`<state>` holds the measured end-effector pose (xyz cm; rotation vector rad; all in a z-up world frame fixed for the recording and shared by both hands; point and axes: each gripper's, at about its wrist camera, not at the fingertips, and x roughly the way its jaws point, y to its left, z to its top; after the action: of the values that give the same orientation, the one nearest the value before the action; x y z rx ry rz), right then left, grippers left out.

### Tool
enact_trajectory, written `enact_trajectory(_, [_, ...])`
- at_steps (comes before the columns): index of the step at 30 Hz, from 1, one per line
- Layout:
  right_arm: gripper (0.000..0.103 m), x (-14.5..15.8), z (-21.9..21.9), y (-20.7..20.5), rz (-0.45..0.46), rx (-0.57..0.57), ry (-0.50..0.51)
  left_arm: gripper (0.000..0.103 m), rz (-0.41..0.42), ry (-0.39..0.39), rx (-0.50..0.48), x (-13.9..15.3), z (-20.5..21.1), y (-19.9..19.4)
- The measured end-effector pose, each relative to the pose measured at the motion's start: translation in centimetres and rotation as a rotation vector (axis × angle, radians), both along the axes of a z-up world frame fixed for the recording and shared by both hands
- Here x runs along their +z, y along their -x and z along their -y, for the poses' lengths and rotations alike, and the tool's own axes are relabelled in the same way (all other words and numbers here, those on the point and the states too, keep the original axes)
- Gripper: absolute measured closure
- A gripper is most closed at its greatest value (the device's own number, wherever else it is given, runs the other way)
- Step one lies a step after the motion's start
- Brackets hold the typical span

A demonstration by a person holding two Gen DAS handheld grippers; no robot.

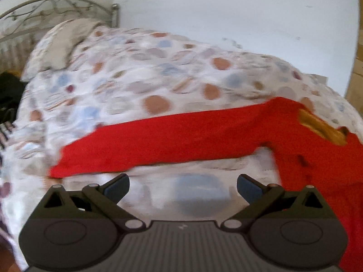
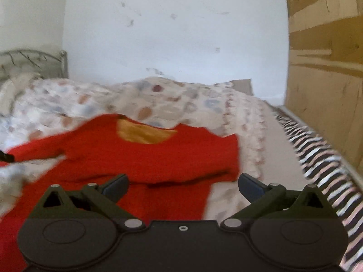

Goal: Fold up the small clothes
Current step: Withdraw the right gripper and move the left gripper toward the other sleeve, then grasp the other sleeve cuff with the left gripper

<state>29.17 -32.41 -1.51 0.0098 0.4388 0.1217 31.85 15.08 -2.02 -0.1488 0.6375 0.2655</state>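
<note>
A red sweater (image 2: 145, 158) lies spread on the bed (image 2: 245, 122), one sleeve (image 1: 158, 145) outstretched; both the left gripper (image 1: 182, 187) and right gripper (image 2: 183, 187) hover with jaws wide, empty.

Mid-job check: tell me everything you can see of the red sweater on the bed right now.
The red sweater is a small knit-looking top with a yellow-orange lining inside its round neck. It lies flat on the spotted bedspread, neck towards the wall. One long sleeve stretches straight out sideways; the other side looks folded in over the body. Both views are blurred. Neither open claw, left or right, grips it.
</note>
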Motion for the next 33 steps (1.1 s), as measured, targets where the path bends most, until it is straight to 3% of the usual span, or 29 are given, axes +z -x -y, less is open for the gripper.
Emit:
enact_trajectory(4, [0.0, -0.6, -2.7, 2.8, -0.017, 0.044, -0.114, 0.0, -0.047, -0.02, 0.109, -0.7, -5.1, 1.9])
enact_trajectory(8, [0.0, -2.2, -5.8, 5.3, 0.004, 0.028, -0.154, 0.0, -0.049, 0.037, 0.176, -1.3, -9.2, 3.4])
enact_trajectory(14, [0.0, -4.9, -9.7, 6.5, -0.012, 0.045, -0.131, 0.0, 0.09, 0.257, 0.141, -1.9, -14.0, 3.6])
enact_trajectory(18, [0.0, -5.8, -11.6, 6.3, -0.019, 0.046, -0.034, 0.0, 0.118, 0.433, 0.11, -3.6, -16.1, 2.2])
enact_trajectory(22, [0.0, -6.2, -12.0, 6.0, -0.038, 0.052, -0.002, 0.0, 0.135, 0.589, 0.136, -6.0, -17.4, 0.8])
enact_trajectory(26, [0.0, -6.6, -11.7, 5.8, -0.056, 0.037, -0.015, 0.001, 0.152, 0.65, 0.181, -7.9, -17.9, 0.4])
enact_trajectory(29, [0.0, -7.1, -11.8, 5.7, -0.068, 0.024, -0.01, 0.001, 0.231, 0.676, 0.224, -8.6, -18.1, 1.1])
enact_trajectory(33, [0.0, -7.7, -12.4, 5.7, -0.069, 0.018, 0.033, 0.013, 0.323, 0.723, 0.343, -9.3, -18.7, 1.5])
